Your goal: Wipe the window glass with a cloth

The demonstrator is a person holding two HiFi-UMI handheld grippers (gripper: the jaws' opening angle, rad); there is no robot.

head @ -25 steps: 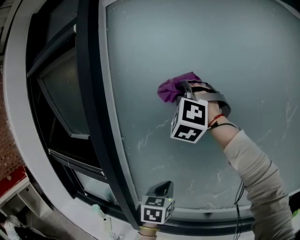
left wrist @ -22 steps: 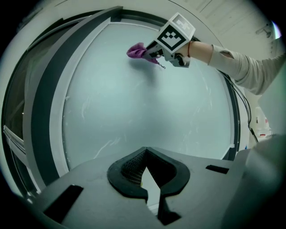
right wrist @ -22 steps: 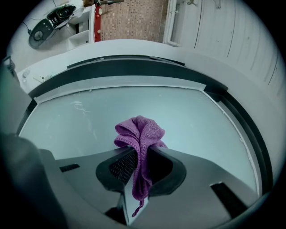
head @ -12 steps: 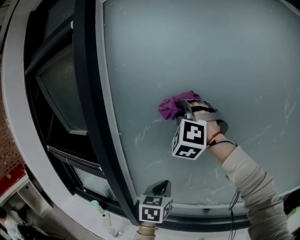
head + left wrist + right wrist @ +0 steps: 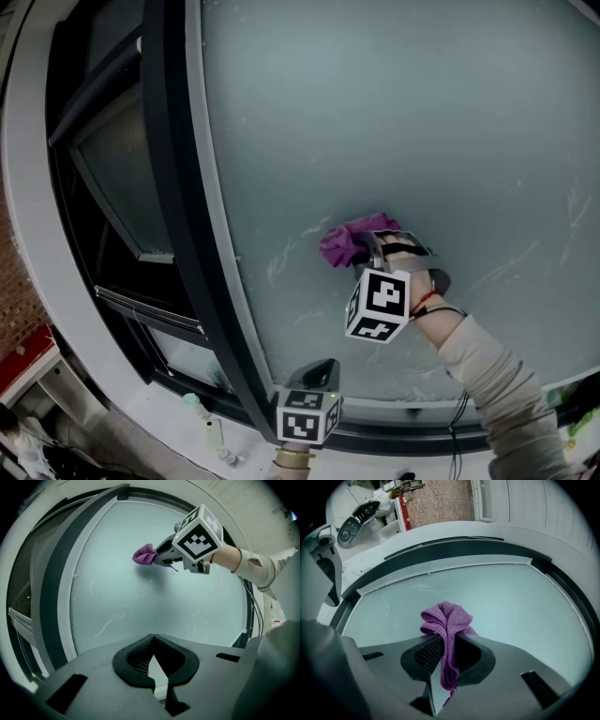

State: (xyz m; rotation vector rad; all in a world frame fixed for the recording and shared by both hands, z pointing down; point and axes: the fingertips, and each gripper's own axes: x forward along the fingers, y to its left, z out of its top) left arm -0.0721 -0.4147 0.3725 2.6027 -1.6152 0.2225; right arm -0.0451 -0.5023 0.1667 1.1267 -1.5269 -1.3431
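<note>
Purple cloth [image 5: 354, 239]: is clamped between the jaws of the right gripper [image 5: 447, 651] and is bunched against the window glass [image 5: 422, 122], at 11 o'clock from the marker cube [image 5: 380, 305]. Left gripper [image 5: 152, 660]: jaws are closed together on nothing; it is positioned at 6 o'clock in the head view.

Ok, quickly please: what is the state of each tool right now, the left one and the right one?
Left tool: closed, nothing between its jaws.
Right tool: closed, holding the purple cloth.
</note>
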